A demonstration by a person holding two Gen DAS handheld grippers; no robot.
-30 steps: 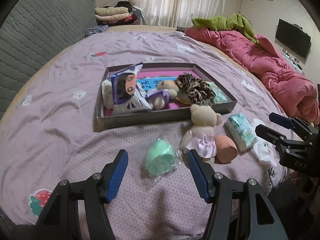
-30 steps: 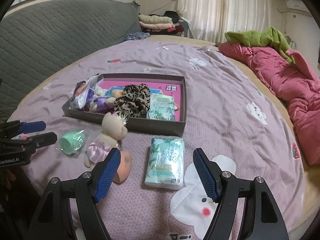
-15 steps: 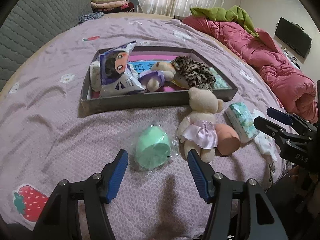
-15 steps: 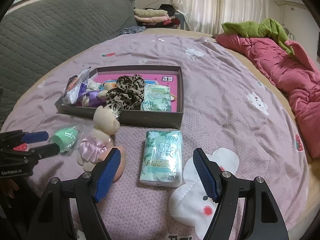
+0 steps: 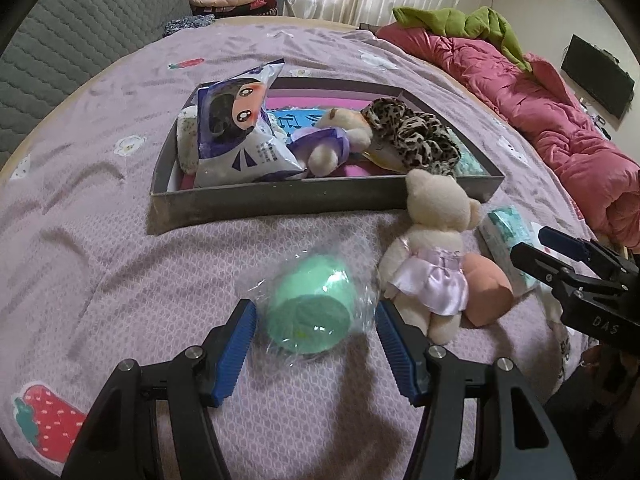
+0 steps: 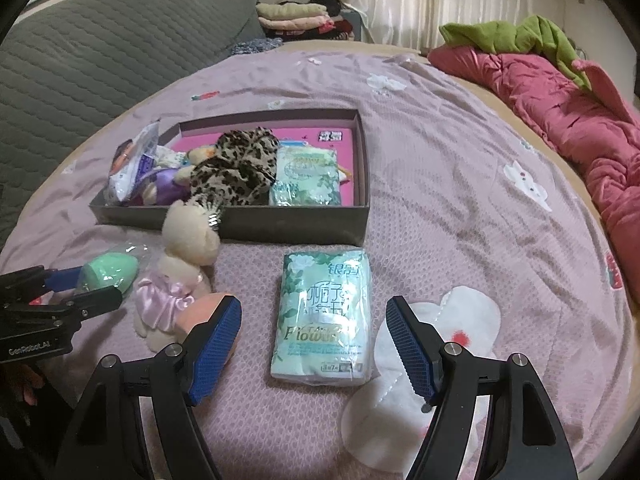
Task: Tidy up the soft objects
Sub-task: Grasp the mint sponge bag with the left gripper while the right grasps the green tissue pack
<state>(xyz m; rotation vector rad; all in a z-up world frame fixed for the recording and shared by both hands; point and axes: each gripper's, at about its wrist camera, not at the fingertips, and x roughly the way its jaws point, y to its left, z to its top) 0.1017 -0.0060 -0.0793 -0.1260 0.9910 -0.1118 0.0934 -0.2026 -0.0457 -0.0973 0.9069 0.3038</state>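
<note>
Both grippers have dropped closer: left gripper (image 5: 314,332) jaws open around the bagged green sponge (image 5: 310,312), right gripper (image 6: 314,338) open over the tissue pack (image 6: 322,316); box (image 6: 296,228) holds toys, scrunchie, tissues.

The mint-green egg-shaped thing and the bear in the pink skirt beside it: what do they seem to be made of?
Mint-green egg-shaped thing: probably soft matte foam, like a sponge, sealed in crinkled clear plastic film that catches glare. Cream teddy bear in the pink skirt: fuzzy plush fabric; the skirt looks like shiny satin, judging by its sheen.
</note>
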